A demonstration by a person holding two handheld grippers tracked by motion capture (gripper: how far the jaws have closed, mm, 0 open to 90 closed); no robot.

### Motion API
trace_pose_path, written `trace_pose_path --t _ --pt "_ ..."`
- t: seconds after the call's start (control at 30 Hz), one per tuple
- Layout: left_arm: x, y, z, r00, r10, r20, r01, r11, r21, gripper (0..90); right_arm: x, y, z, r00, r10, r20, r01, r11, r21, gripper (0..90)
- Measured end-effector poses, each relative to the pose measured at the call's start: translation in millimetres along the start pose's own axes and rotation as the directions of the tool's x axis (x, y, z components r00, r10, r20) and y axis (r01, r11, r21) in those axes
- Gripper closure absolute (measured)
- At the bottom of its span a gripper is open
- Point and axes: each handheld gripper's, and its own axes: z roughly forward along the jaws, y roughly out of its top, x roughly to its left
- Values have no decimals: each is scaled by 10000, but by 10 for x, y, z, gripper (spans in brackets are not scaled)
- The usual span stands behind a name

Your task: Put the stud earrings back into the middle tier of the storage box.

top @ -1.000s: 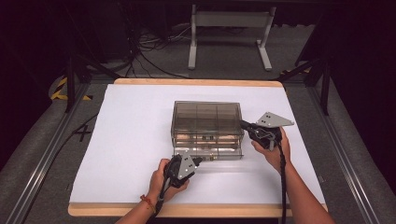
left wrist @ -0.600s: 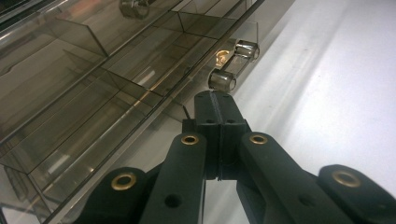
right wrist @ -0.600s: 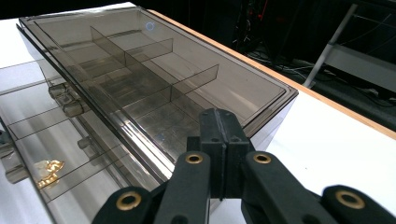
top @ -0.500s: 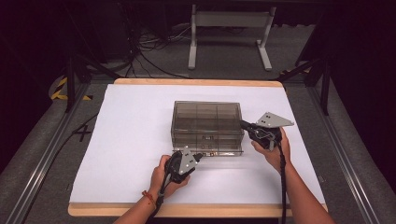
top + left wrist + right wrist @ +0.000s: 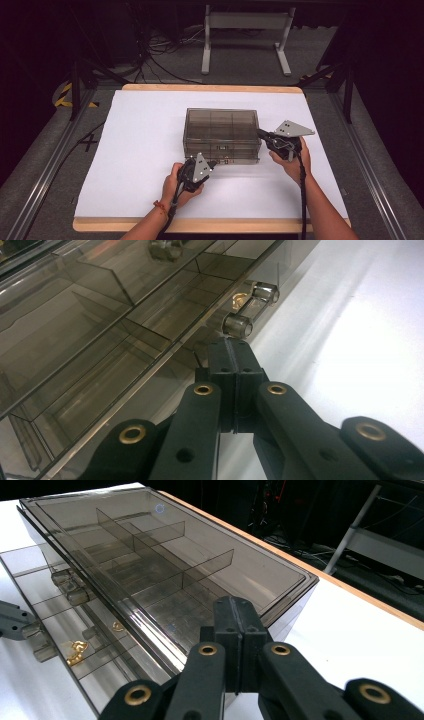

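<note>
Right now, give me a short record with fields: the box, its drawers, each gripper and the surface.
box: smoked clear drawer box with divided compartments, mid-table
drawers: lowest drawer pulled partly out, small gold pieces inside
left gripper: left gripper with jaws shut, tip at a drawer knob on the front, nothing between them
right gripper: right gripper with jaws shut, tip at the box's right end near the top edge
surface: white sheet on a wooden board

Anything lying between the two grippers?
Yes: the smoky clear drawer box sits between left gripper and right gripper, seen in the high view.
</note>
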Motion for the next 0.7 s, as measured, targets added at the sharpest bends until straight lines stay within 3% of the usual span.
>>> trace_pose_path --t 0.07,0.47,0.7 --pt "2 -1 17 9999 -170 13 170 9998 -70 898 -2 -2 0 10000 11 -12 -11 10000 -10 900" --pt "50 14 58 10000 5 -69 -4 10000 45 898 -1 -2 -1 10000 9 -10 -9 10000 -10 900" --pt "82 16 100 9998 -147 -150 147 9999 -46 898 -4 -3 -1 10000 31 -25 -31 10000 -8 900"
